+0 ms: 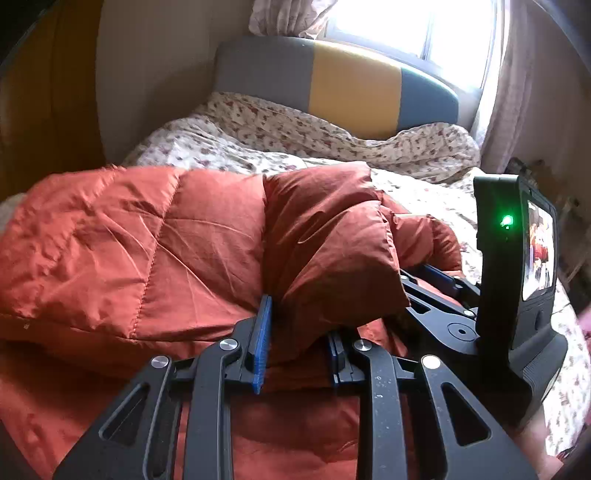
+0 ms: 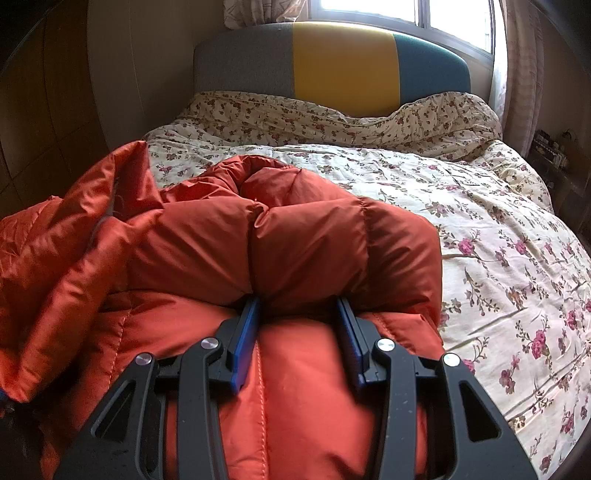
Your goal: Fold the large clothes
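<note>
An orange quilted down jacket point(image 1: 147, 240) lies bunched on a bed. In the left wrist view my left gripper point(image 1: 299, 321) is shut on a puffy fold of it, the fabric pinched between the blue pads point(image 1: 260, 332). To its right, my right gripper point(image 1: 428, 275) reaches into the same heap, its fingertips partly buried in cloth. In the right wrist view the right gripper point(image 2: 298, 306) is shut on a thick rolled fold of the jacket point(image 2: 314, 236), which bulges over both pads. More of the jacket, with shiny lining, is piled on the left.
The floral duvet point(image 2: 480, 240) covers the bed to the right and behind the jacket. A grey, yellow and teal headboard point(image 2: 343, 70) stands at the back under a bright window point(image 2: 369, 7). Wooden cupboard doors point(image 2: 44, 122) are on the left, cluttered shelves point(image 2: 554, 147) far right.
</note>
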Demonstrator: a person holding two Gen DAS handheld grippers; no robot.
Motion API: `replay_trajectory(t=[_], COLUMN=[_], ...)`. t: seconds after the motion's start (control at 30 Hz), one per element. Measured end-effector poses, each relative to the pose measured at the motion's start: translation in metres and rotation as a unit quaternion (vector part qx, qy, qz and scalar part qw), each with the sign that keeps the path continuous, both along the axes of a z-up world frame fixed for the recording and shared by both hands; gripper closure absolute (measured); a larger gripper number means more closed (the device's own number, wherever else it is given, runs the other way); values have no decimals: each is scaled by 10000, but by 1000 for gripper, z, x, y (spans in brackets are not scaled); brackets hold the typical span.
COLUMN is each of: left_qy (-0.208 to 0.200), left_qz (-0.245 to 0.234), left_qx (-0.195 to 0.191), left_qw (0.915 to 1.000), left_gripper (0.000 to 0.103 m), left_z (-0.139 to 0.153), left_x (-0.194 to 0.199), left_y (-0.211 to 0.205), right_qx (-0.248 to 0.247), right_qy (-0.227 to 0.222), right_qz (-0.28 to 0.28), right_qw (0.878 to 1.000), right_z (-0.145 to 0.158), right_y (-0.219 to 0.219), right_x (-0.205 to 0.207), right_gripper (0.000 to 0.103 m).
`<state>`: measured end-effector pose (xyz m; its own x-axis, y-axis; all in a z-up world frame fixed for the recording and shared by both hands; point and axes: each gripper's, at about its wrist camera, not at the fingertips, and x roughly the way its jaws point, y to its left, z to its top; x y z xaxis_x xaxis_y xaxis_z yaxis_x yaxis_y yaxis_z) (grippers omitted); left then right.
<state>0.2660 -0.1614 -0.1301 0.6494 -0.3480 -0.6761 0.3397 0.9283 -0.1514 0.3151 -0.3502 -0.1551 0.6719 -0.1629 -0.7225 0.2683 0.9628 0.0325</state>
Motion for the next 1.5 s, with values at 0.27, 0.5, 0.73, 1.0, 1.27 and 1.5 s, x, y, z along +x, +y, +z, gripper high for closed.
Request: replay_trajectory(t=[0.27, 0.5, 0.73, 1.0, 1.27, 1.5], left_qy=[298, -43, -453, -106, -3, -5], left_qz=[-148, -602, 265, 1049, 842, 828], left_qx=[-518, -820, -558, -1, 535, 312], left_qw=[9981, 9948, 9971, 9944, 9950, 9961], left_gripper=[61, 31, 31, 31, 31, 31], left_z=[3, 32, 61, 57, 16, -10], left_x=[0, -34, -16, 63, 88, 87], left_y=[13, 34, 92, 137, 150, 157], right_qx=[-6, 45, -113, 139, -61, -204], right_qy=[-1, 0, -506, -1036, -151, -113], right_qz=[2, -21, -31, 755, 764, 860], right_qw=[10000, 10000, 9986, 9916, 9969, 9960], right_z=[0, 8, 52, 101, 46, 20], right_y=[1, 3, 15, 84, 119, 123], right_x=[-1, -1, -28, -7, 49, 47], right_gripper=[61, 48, 45, 47, 49, 48])
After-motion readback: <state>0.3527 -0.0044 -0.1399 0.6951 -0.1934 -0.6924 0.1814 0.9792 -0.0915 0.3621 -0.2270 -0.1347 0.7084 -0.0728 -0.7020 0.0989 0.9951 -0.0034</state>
